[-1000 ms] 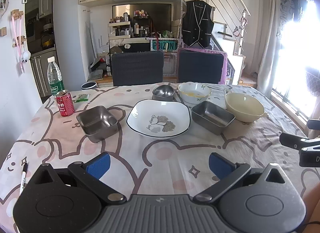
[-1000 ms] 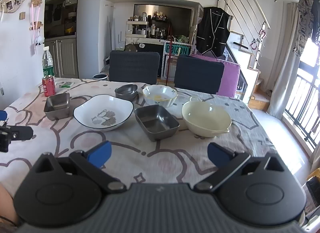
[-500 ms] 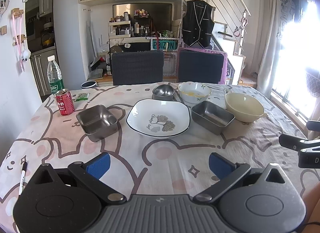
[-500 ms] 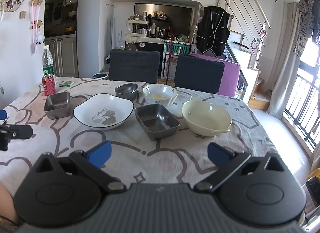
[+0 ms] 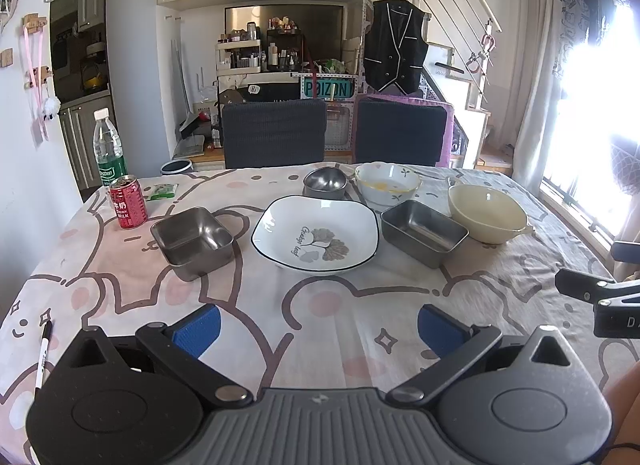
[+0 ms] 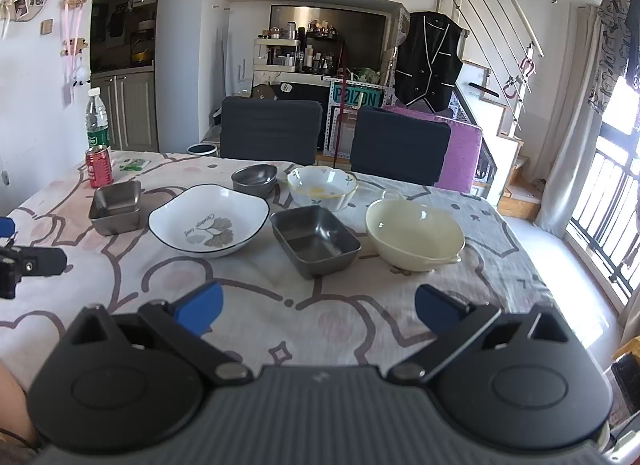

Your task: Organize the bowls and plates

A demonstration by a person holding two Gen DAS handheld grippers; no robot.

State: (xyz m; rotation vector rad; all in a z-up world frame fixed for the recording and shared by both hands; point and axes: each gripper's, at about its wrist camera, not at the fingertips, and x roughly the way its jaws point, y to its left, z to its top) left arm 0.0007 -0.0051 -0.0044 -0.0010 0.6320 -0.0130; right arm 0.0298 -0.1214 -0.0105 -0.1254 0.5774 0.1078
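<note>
One red can (image 5: 128,203) lettered "DRINK MILK", bottle (image 5: 108,148) labelled "Bestbon".

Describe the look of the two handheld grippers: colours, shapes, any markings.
The left gripper and right gripper look alike: a grey ribbed centre plate, two rounded black housings with circular insets, and black linkage arms with silver pivot pins that end in blue textured pads. From the side, the right gripper shows white lettering, partly cut off. Bare skin shows at the frame edges, no sleeve.

square tins (image 5: 192,240) brushed metal | plate (image 5: 316,239) glossy, probably ceramic | tablecloth (image 5: 260,305) matt cloth
</note>
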